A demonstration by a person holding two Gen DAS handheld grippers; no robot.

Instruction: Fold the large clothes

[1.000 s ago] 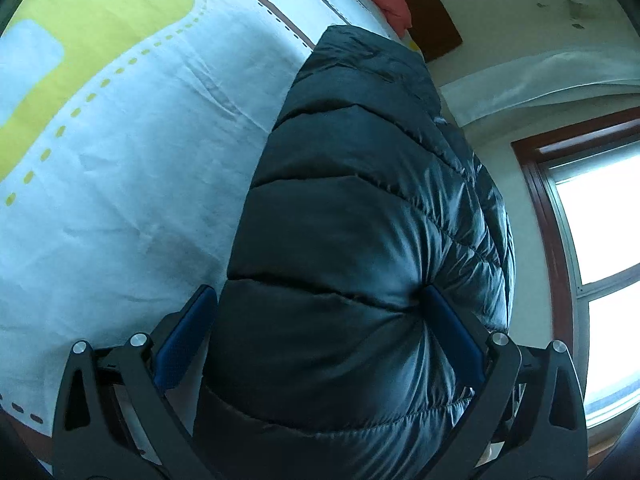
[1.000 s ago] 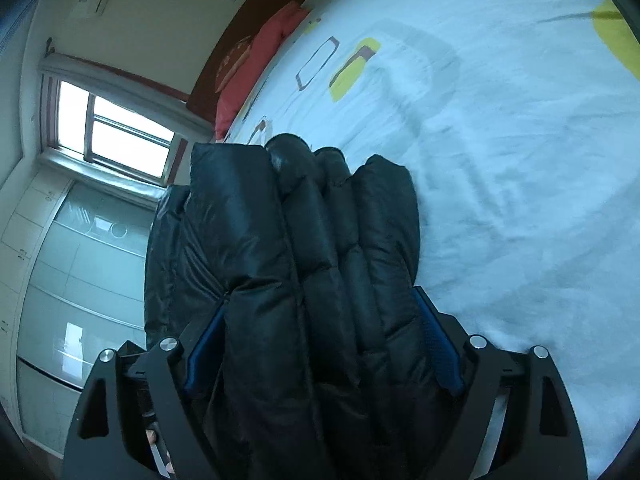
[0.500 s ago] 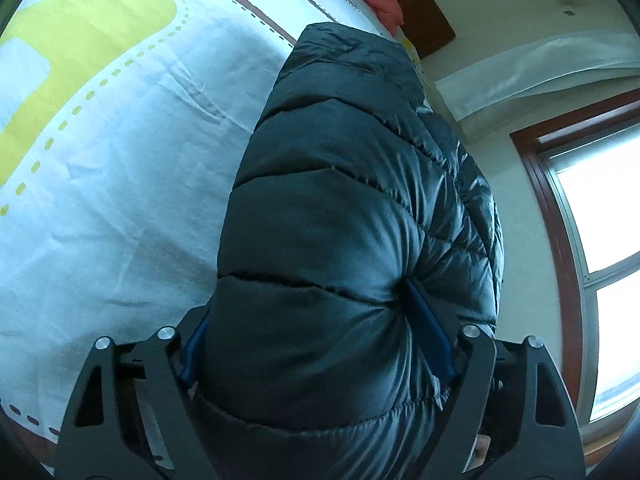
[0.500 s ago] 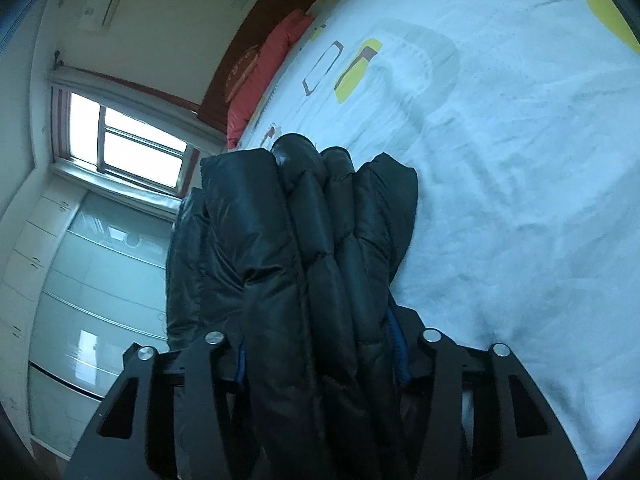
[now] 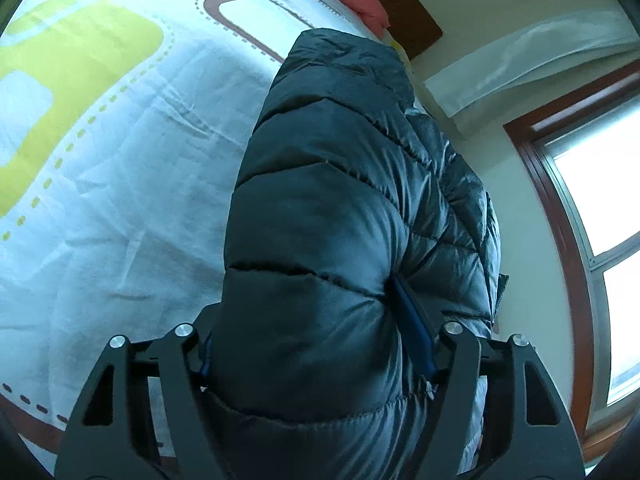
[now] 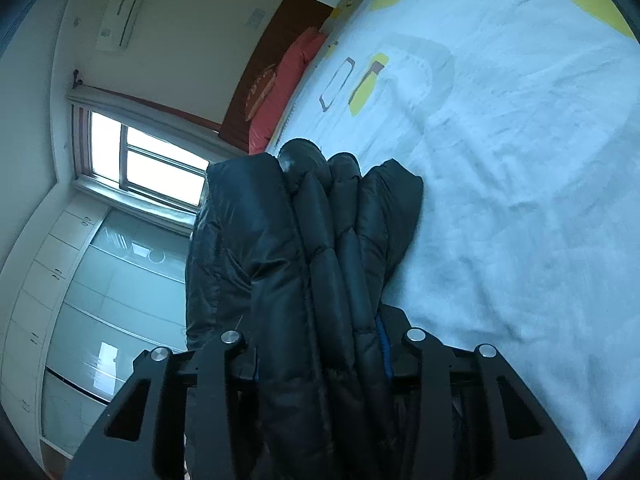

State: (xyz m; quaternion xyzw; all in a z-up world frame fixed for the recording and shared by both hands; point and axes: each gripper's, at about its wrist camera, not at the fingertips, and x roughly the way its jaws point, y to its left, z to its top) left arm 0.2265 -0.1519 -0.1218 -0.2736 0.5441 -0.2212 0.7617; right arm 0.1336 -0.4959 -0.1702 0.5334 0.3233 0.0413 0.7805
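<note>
A dark quilted puffer jacket [image 5: 332,208] lies bunched on the bed at its window-side edge. My left gripper [image 5: 316,344] is shut on one thick end of it; only the blue pad of the right finger shows, the left is buried in the padding. In the right wrist view the jacket [image 6: 320,248] shows as several stacked folds. My right gripper [image 6: 320,356] is shut on those folds, its fingers mostly hidden by fabric.
The bed sheet [image 5: 112,152] is white with yellow and brown shapes and spreads beside the jacket [image 6: 520,160]. A red pillow [image 6: 284,80] and brown headboard [image 5: 412,28] are at the far end. A window [image 6: 148,160], cabinets [image 6: 72,288] and window frame [image 5: 560,220] stand beyond the bed edge.
Both grippers have closed from wide open onto the jacket, squeezing the padding. The views have tilted a little, showing more wall and window.
</note>
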